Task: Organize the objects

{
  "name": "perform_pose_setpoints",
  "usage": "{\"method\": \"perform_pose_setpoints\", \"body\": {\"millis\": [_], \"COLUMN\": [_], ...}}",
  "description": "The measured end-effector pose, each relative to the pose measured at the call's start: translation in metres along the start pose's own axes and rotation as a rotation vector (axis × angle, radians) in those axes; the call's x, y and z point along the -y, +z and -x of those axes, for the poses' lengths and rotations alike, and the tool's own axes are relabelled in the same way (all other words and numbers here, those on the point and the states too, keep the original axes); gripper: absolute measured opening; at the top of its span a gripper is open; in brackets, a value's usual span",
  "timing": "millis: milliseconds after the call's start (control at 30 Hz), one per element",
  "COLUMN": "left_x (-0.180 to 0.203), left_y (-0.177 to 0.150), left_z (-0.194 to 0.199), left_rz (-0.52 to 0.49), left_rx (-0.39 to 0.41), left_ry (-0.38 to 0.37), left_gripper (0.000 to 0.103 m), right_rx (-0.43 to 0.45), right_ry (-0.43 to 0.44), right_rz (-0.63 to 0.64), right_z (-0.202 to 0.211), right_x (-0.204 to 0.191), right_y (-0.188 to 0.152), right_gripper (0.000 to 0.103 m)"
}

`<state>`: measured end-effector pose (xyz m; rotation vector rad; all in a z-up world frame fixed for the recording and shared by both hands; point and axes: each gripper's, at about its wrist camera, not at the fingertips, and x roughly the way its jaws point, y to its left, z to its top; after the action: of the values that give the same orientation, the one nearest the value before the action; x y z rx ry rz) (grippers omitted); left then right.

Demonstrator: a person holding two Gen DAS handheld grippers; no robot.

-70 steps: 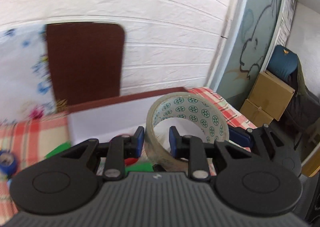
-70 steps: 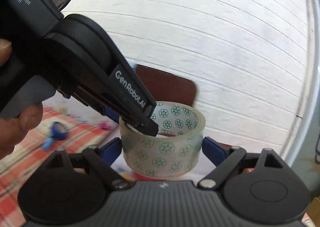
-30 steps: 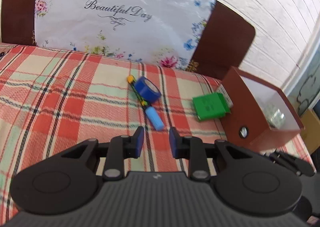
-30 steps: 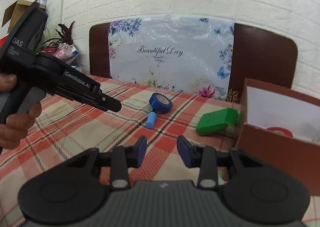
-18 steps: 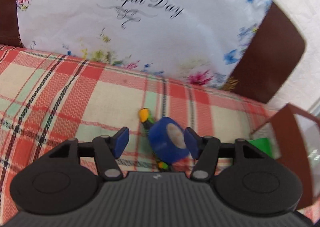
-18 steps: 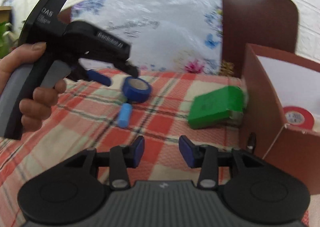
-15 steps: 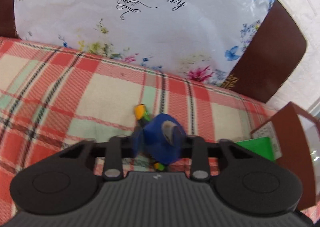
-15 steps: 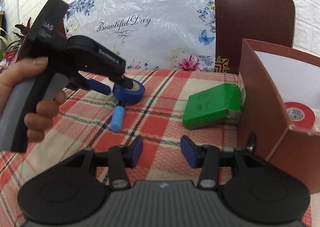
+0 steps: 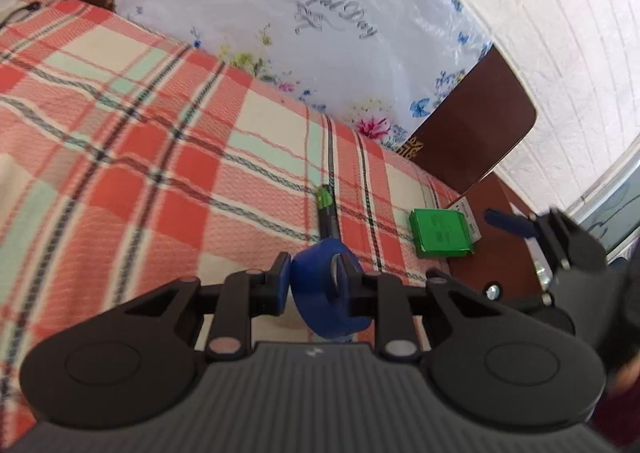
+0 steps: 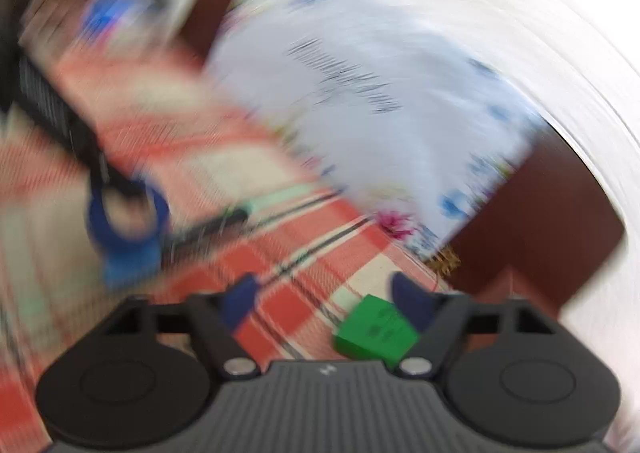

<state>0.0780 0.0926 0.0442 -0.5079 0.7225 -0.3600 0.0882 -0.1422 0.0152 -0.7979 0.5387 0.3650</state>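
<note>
A round blue roll of tape [image 9: 326,291] is clamped between the blue pads of the left gripper [image 9: 316,283], above the red-and-cream plaid tablecloth [image 9: 168,181] and near a black pen with a green tip [image 9: 326,209]. The right gripper [image 10: 326,299], its jaws just opened wide and gripping nothing, is shown with a small green rectangular box [image 10: 374,331] beside its right finger. A brown cardboard box [image 9: 492,213] is seen just beyond the green box.

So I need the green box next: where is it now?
In the left wrist view, the green box lies on the checked cloth, right of the pen, beside the brown box.
</note>
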Motion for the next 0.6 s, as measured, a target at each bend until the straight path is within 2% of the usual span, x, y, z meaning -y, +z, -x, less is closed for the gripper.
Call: {"method": "perform_pose_setpoints", "body": {"millis": [100, 233, 267, 300, 333, 367, 400, 500, 600], "left_x": [-0.016, -0.041, -0.044, -0.047, -0.048, -0.049, -0.049, -0.047, -0.041], "left_y": [-0.003, -0.011, -0.014, -0.017, -0.019, -0.020, -0.021, -0.025, -0.032], "left_z": [0.018, 0.017, 0.015, 0.015, 0.015, 0.016, 0.017, 0.022, 0.026], "left_rz": [0.000, 0.063, 0.079, 0.090, 0.099, 0.101, 0.098, 0.076, 0.062], "left_rx": [0.036, 0.004, -0.004, -0.005, -0.004, -0.006, -0.008, -0.018, -0.040], "left_ry": [0.039, 0.059, 0.057, 0.053, 0.047, 0.042, 0.037, 0.028, -0.007], "left_gripper": [0.026, 0.026, 0.026, 0.026, 0.026, 0.026, 0.026, 0.026, 0.026], "right_rx": [-0.180, -0.473, -0.511, -0.542, -0.555, -0.561, -0.570, -0.483, -0.384], "right_ry": [-0.026, -0.019, -0.034, -0.051, -0.057, -0.057, -0.047, -0.021, 0.114], "right_rz": [0.239, 0.408, 0.448, 0.485, 0.505, 0.496, 0.471, 0.437, 0.199], "right_z": [-0.022, -0.079, -0.091, -0.102, -0.110, -0.115, -0.117, -0.094, -0.050], "right_x": [0.011, 0.014, 0.011, 0.007, 0.005, 0.005, 0.005, -0.002, 0.002], "right_y": [0.011, 0.011, 0.008, 0.007, 0.008, 0.009, 0.010, 0.008, 0.017], "right_gripper": [0.089, 0.087, 0.083, 0.063, 0.052, 0.029, 0.027, 0.024, 0.024]}}
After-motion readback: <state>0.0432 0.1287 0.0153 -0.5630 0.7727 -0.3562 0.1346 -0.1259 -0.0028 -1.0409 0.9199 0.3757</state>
